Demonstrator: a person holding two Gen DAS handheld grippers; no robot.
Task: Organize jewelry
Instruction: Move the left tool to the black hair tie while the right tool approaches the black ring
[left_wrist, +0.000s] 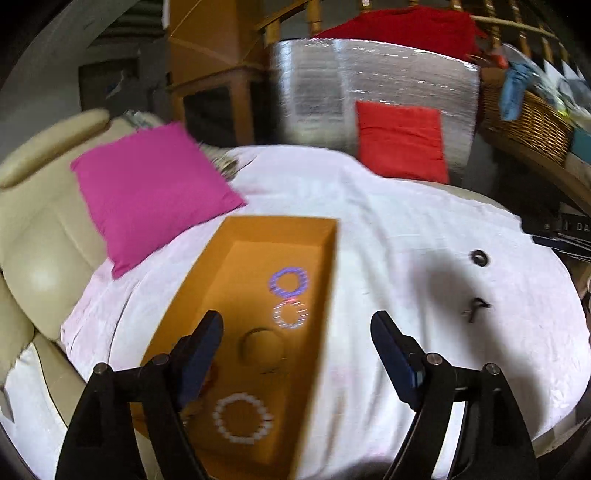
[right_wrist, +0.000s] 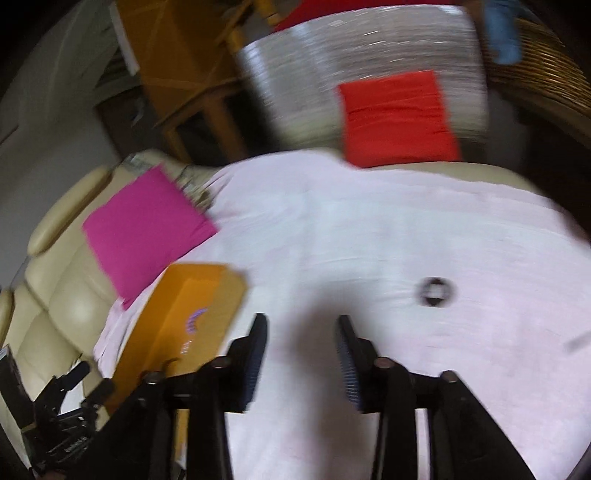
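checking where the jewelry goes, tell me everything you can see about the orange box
The open orange cardboard box is long, rectangular, shallow and lidless, lying flat on the pale pink sheet, beside a magenta cushion. Inside lie a purple beaded bracelet, a silvery-white beaded one, a thin plain bangle and a white pearl bracelet. The left gripper hovers over it, open.

My right view is smeared with motion blur; left milder. Fisheye bends edges; soft shadow on the sheet.
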